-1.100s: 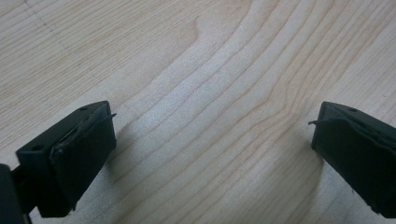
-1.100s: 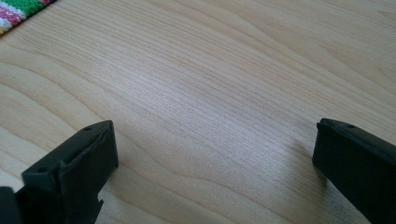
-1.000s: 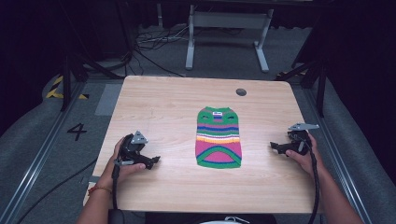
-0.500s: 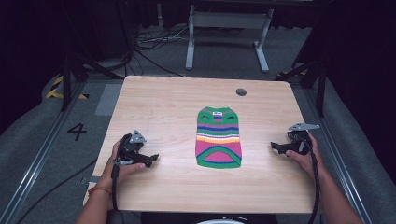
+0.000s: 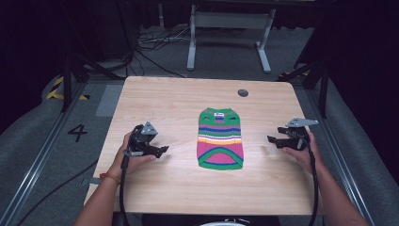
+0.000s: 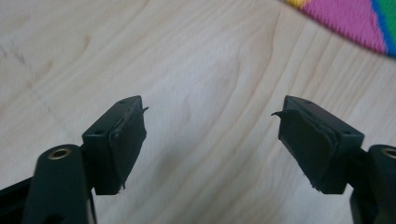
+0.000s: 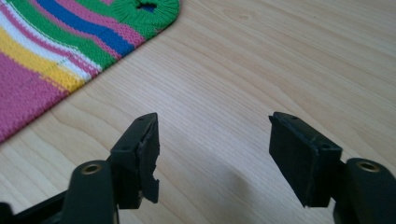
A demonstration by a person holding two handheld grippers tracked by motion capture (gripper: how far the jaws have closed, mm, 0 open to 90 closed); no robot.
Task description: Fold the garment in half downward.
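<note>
Your left claw (image 5: 162,150) and right claw (image 5: 272,140) have just been closing, yet gape with nothing between. Beyond their tips, midway on the desk (image 5: 160,99), lies the striped sweater (image 5: 220,139). Pinch too shallow and you'll likely drag or bunch it.

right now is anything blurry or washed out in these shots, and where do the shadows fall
High view: the table is evenly lit, a pale sheen beside the striped sweater, the surroundings nearly black. Left gripper view: the sweater's corner is soft and out of focus, with a faint shadow on the wood between the jaws. Right gripper view: the knit is sharp, with a soft shadow under the jaws.
</note>
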